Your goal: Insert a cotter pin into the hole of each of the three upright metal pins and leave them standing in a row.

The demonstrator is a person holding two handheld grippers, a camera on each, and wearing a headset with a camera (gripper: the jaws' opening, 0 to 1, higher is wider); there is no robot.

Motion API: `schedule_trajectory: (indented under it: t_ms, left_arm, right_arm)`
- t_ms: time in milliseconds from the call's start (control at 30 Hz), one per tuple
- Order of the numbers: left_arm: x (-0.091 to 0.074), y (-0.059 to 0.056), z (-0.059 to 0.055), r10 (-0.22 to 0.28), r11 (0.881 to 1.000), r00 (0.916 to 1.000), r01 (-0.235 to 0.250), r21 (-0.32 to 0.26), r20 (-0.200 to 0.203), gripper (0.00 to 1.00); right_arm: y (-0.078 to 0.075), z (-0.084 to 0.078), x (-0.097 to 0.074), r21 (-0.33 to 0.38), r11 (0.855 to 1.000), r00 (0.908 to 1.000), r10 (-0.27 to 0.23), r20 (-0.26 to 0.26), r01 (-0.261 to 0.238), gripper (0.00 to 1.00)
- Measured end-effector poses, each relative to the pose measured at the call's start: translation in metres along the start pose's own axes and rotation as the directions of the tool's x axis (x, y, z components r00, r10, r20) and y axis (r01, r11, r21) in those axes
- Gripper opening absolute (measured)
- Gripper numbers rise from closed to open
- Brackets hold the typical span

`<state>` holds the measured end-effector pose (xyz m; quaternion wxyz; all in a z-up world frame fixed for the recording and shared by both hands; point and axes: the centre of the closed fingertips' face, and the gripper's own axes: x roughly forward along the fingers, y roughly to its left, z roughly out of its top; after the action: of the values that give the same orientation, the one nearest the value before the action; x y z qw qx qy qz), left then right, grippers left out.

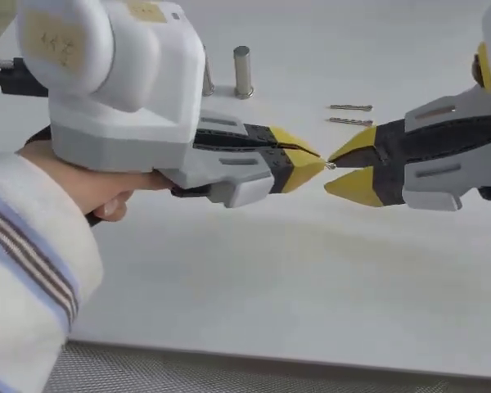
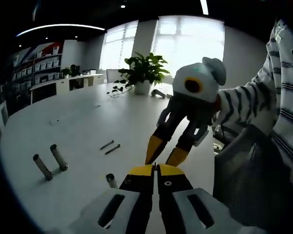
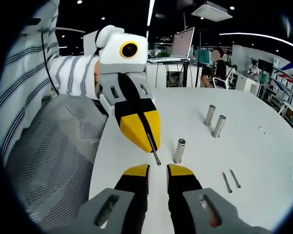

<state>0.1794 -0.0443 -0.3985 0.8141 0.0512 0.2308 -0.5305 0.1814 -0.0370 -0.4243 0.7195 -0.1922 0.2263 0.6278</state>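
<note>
My left gripper [image 1: 317, 160] is shut on a thin cotter pin [image 3: 154, 148], whose end sticks out past the yellow tips [image 2: 155, 167]. My right gripper [image 1: 333, 171] faces it tip to tip, open, with its jaws on either side of the pin's free end [image 3: 157, 171]. Three steel pins stand upright on the white table: one close by [image 3: 179, 150] and two farther off [image 3: 209, 115] [image 3: 218, 126]. In the head view one steel pin [image 1: 242, 72] stands behind the grippers. Another steel pin [image 1: 207, 79] is half hidden by the left gripper. Two more cotter pins [image 1: 349, 107] [image 1: 349, 121] lie flat on the table.
The white table [image 1: 254, 278] has its front edge near me, with a grey mesh chair [image 3: 58, 161] below it. A potted plant [image 2: 141, 73] stands at the table's far end in the left gripper view. In the right gripper view, a laptop [image 3: 183, 46] stands beyond the table.
</note>
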Motion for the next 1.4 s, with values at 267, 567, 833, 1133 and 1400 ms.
schedule_trajectory:
  t_ms: [267, 567, 833, 1133, 1400]
  left_arm:
    - [0.001, -0.003, -0.001, -0.033, 0.999, 0.9994, 0.033, 0.030, -0.013, 0.00]
    - [-0.002, -0.007, -0.004, -0.049, 0.997, 0.9984, 0.050, 0.055, -0.026, 0.00]
    - [0.000, -0.012, -0.013, -0.053, 0.994, 0.9949, 0.061, 0.091, -0.085, 0.00]
    - [0.000, -0.014, -0.017, -0.071, 0.991, 0.9919, 0.082, 0.105, -0.106, 0.00]
    - [0.002, -0.013, -0.020, -0.068, 0.990, 0.9901, 0.083, 0.118, -0.123, 0.00]
  right_arm:
    - [0.006, -0.001, -0.001, 0.001, 1.000, 0.9996, 0.027, 0.001, -0.027, 0.06]
    - [0.014, 0.002, -0.001, -0.002, 0.998, 0.9983, 0.058, 0.005, -0.058, 0.00]
    - [0.020, -0.001, -0.002, -0.042, 0.995, 0.9950, 0.093, -0.035, -0.095, 0.00]
    - [0.025, -0.003, -0.006, -0.096, 0.986, 0.9879, 0.131, -0.082, -0.139, 0.00]
    - [0.028, -0.004, -0.006, -0.088, 0.983, 0.9828, 0.154, -0.102, -0.163, 0.00]
